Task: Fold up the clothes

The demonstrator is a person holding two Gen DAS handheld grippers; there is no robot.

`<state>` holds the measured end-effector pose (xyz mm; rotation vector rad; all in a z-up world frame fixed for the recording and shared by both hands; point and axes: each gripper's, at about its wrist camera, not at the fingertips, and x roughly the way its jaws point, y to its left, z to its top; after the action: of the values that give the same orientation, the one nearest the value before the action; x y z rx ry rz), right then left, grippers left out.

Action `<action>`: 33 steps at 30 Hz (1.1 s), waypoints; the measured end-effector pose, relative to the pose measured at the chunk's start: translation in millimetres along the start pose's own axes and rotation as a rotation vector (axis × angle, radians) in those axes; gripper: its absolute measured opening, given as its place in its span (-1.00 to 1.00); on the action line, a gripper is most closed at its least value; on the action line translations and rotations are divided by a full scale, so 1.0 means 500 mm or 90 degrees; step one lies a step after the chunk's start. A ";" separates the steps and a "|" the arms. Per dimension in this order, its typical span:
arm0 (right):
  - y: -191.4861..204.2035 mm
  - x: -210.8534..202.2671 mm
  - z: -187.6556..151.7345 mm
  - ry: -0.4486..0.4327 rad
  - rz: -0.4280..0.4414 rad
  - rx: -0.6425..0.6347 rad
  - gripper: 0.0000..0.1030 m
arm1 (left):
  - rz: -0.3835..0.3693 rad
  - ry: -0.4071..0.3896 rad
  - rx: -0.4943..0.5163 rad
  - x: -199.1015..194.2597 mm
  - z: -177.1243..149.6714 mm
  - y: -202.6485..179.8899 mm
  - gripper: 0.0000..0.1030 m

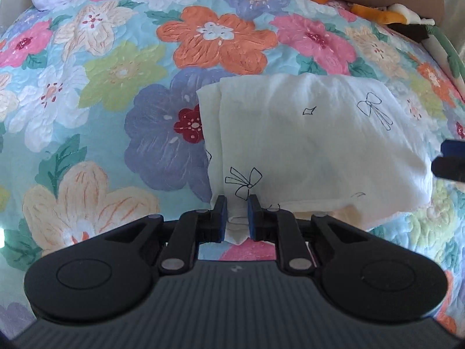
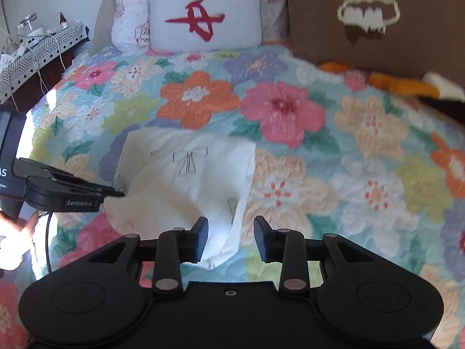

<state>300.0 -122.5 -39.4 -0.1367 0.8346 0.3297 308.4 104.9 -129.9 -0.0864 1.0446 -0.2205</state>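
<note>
Garment: white cloth with thin black bow and diamond doodles, folded into a rough rectangle, layers showing at its left edge, a corner drooping at the near end
Where it lies: on the bed, on a quilt printed with big flowers, roughly mid-bed, pillows well beyond it at the head
Left tongs: jaws a narrow gap apart, the garment's near-left corner hanging between the blue pads; the pads look just off the cloth rather than pinching it
Right tongs: jaws clearly apart, the garment's near-right corner lying between them, closer to the left pad, neither pad pressing it
Side by side: each pair of tongs sits at one near corner of the fold; from the right wrist view the left tongs reach in from the left edge to the cloth's far side
Pose: both tongs tilt steeply down at the bed from the near side; fingers of a hand show behind the left tool, washed out in bright light
Around: brown cushion at the far right, a cluttered patterned shelf left of the bed
</note>
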 end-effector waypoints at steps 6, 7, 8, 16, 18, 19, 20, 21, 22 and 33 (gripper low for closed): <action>0.017 0.029 0.008 -0.044 0.063 0.031 0.17 | -0.046 0.007 -0.048 -0.027 -0.001 0.025 -0.65; 0.019 0.042 0.001 -0.034 0.072 0.033 0.17 | -0.060 0.013 -0.051 -0.031 -0.002 0.025 -0.63; 0.024 0.056 -0.011 -0.021 0.072 0.029 0.17 | -0.065 0.018 -0.051 -0.032 -0.004 0.023 -0.53; 0.011 0.120 -0.068 0.030 0.056 0.039 0.28 | -0.056 0.034 -0.071 -0.017 -0.009 0.018 -0.46; -0.003 0.117 -0.064 0.043 0.077 0.077 0.29 | -0.031 0.033 -0.065 -0.026 -0.011 0.011 -0.30; -0.009 0.115 -0.061 0.049 0.088 0.095 0.29 | -0.003 0.031 -0.060 -0.033 -0.013 0.006 -0.19; -0.016 0.113 -0.058 0.055 0.099 0.113 0.29 | 0.028 0.029 -0.052 -0.040 -0.015 -0.001 0.00; -0.022 0.108 -0.055 0.060 0.109 0.132 0.29 | 0.058 0.027 -0.041 -0.048 -0.019 -0.010 0.03; -0.028 0.101 -0.051 0.063 0.120 0.150 0.29 | 0.083 0.026 -0.029 -0.058 -0.023 -0.020 0.03; 0.025 -0.051 -0.009 0.001 0.100 0.009 0.30 | 0.114 0.018 0.014 -0.199 -0.041 -0.116 0.61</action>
<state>276.4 -117.6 -23.2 -0.0582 0.8514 0.4707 234.8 70.9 -45.7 0.0295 1.0718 -0.0708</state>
